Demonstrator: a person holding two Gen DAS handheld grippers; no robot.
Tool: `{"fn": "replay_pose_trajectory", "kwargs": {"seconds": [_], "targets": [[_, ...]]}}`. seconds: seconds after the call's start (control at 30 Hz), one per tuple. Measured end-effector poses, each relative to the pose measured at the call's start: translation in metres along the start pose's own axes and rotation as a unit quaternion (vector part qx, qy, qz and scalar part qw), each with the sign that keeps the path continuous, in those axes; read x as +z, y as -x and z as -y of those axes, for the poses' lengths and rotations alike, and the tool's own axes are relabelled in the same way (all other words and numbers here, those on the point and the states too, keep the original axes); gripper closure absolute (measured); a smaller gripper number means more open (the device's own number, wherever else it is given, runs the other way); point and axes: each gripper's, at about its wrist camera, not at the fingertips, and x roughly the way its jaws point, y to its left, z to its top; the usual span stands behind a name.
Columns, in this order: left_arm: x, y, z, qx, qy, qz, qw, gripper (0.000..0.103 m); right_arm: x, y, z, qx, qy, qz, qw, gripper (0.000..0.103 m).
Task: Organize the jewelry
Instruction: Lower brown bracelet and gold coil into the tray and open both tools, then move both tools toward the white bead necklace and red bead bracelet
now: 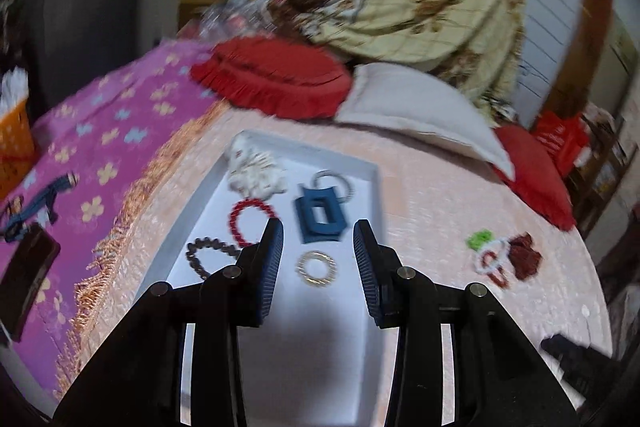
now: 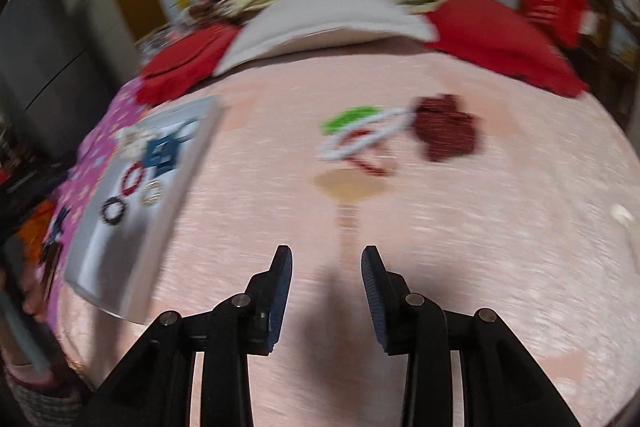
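The left tongs hang released and empty above the white tray, which lies on the bed's pink cover. Just ahead of the gap between their fingers lies the gold ring. Beyond it sits the blue clip, with the silver ring touching its far edge. Left of the left finger lie the dark bead bracelet and the red bead bracelet; farther off is the white scrunchie.

The right tongs are also released and empty, over bare cover. Well ahead lies a loose cluster: white ring, green piece, red bracelet, maroon scrunchie. The tray is off to their left.
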Motion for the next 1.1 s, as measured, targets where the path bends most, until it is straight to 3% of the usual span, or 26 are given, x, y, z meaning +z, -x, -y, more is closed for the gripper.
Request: {"fn": "replay_pose_trajectory", "kwargs": {"seconds": [0.17, 0.23, 0.37, 0.6, 0.77, 0.9, 1.1], "targets": [[-0.019, 0.045, 0.036, 0.002, -0.045, 0.040, 0.9982, 0.064, -0.012, 0.024, 0.046, -0.031, -0.033, 0.031, 0.998, 0.069], [-0.031, 0.064, 0.050, 0.017, -0.059, 0.065, 0.9960, 0.046, -0.017, 0.030, 0.058, -0.031, -0.043, 0.042, 0.998, 0.068], [-0.047, 0.094, 0.072, 0.060, -0.087, 0.126, 0.9863, 0.024, -0.025, 0.039, 0.067, -0.015, -0.044, 0.051, 0.998, 0.068], [-0.061, 0.115, 0.105, 0.057, -0.125, 0.101, 0.9852, 0.023, -0.040, 0.063, 0.075, -0.007, -0.039, 0.085, 0.996, 0.068], [-0.070, 0.132, 0.123, 0.072, -0.123, 0.114, 0.9832, 0.023, -0.048, 0.080, 0.083, 0.006, -0.050, 0.103, 0.993, 0.068], [-0.075, 0.134, 0.132, 0.058, -0.128, 0.088, 0.9861, 0.023, -0.054, 0.093, 0.087, 0.008, -0.052, 0.118, 0.992, 0.062], [-0.086, 0.137, 0.148, 0.055, -0.159, 0.073, 0.9830, 0.023, -0.061, 0.099, 0.088, 0.012, -0.053, 0.119, 0.991, 0.061]]}}
